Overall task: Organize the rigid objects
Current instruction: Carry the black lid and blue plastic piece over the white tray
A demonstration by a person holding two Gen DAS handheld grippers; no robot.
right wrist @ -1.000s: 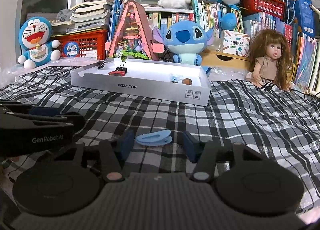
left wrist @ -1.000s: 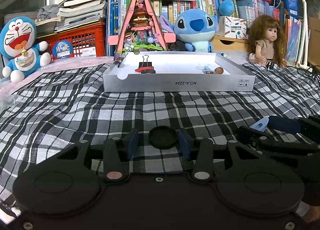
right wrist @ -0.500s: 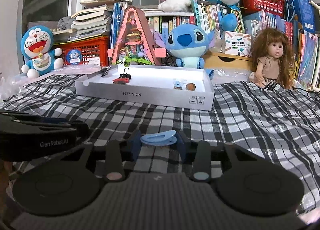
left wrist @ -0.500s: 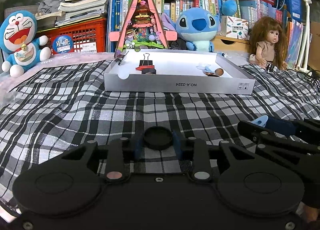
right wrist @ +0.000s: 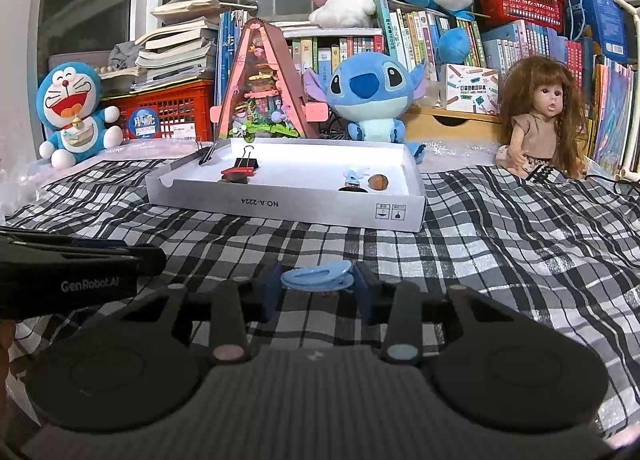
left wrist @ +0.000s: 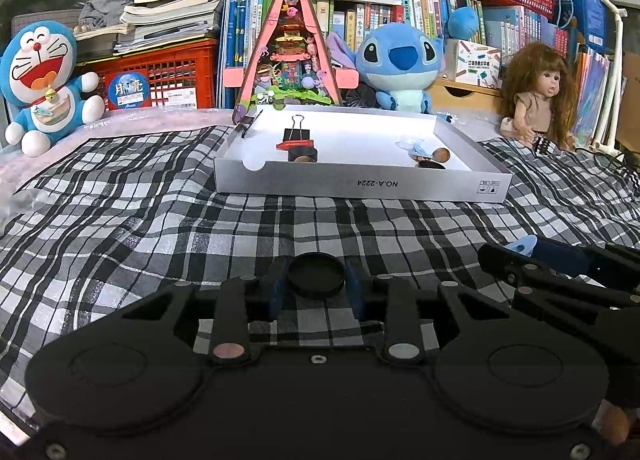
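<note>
My left gripper (left wrist: 316,287) is shut on a round black cap (left wrist: 316,275) and holds it above the plaid cloth. My right gripper (right wrist: 317,287) is shut on a light blue plastic clip (right wrist: 317,279), also above the cloth; the clip's tip shows in the left wrist view (left wrist: 520,246). Ahead lies a white shallow box (left wrist: 360,184) (right wrist: 288,206) with a black binder clip (left wrist: 297,132) (right wrist: 246,162), a red piece (left wrist: 294,144), a small blue figure (right wrist: 354,177) and a brown ball (right wrist: 378,181) inside.
The plaid cloth (left wrist: 120,220) covers the surface. Behind the box stand a Doraemon plush (left wrist: 40,80), a pink triangular model house (left wrist: 290,56), a Stitch plush (left wrist: 398,64), a doll (left wrist: 536,96), a red crate (left wrist: 160,76) and book shelves.
Both grippers closed on their objects: the left on the black cap, the right on the blue clip. Both have since lifted them off the cloth.
</note>
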